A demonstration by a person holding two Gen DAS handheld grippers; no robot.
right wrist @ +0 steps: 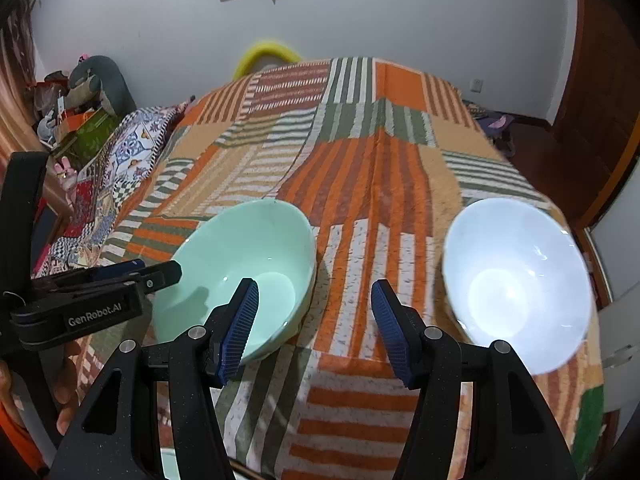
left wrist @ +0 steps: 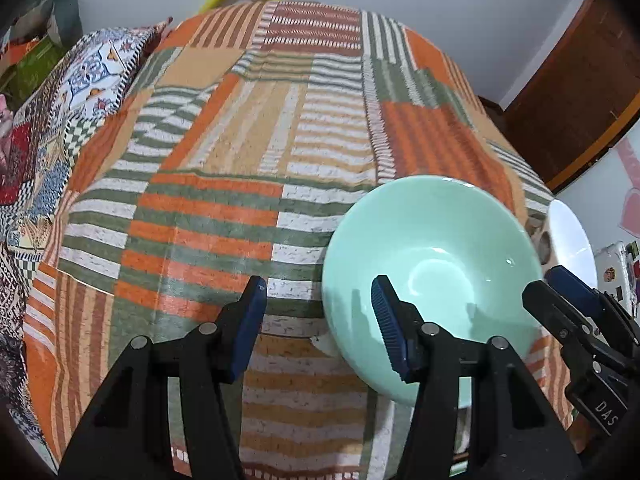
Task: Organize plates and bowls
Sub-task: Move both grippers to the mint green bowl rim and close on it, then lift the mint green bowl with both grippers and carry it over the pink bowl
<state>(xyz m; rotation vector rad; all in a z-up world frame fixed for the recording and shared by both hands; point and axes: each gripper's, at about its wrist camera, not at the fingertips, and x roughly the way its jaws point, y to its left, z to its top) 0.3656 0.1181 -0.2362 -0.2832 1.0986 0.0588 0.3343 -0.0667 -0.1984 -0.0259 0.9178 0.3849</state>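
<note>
The left gripper is held open and empty, its right finger over the green bowl at lower right. The right gripper is likewise open and empty, above the cloth between that bowl and the white bowl at right. Two bowls are counted; no plates are seen. Both are judged rigid, glossy, slippery and breakable, best taken by the rim.

bowl, left: mint green, plain | bowl, right: white, plain | bedspread: patchwork of orange, green, tan and white stripes | pillow: blue, white and red patterned, checked border | gripper pads: blue, ribbed, on black arms | wall: pale grey | door: dark brown
</note>
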